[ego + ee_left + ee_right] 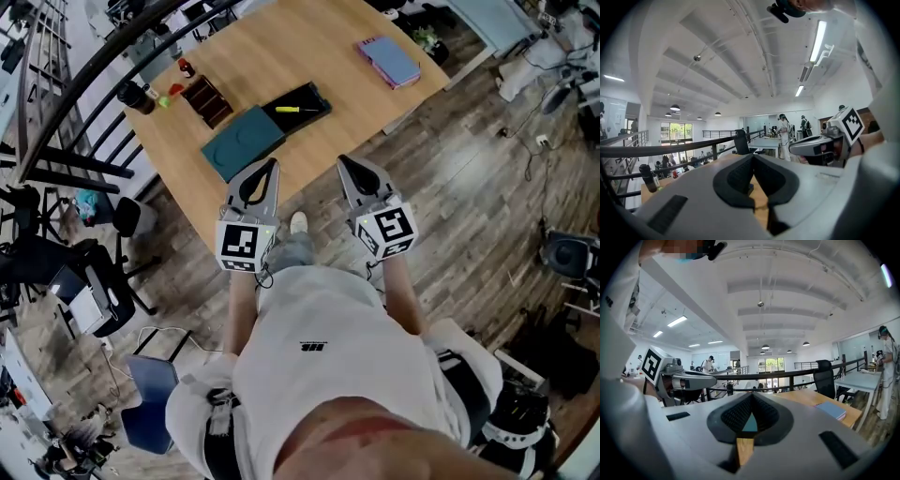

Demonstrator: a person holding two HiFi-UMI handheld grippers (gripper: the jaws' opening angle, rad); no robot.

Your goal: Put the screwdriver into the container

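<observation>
Both grippers level before the torso, empty, aimed at the light wooden table (319, 52).
Left gripper (273, 163): forearm bent at the waist, jaws closed tip to tip, nothing between them. Right gripper (342, 160): same pose, parallel and near the left, jaws closed, empty. Yellow-handled screwdriver (298, 109): lies inside the black rectangular open container (314, 91), well ahead of both tips. Teal flat rectangular case (242, 141): just beside the container.

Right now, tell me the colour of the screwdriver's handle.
Yellow; the screwdriver shows best in the head view.
</observation>
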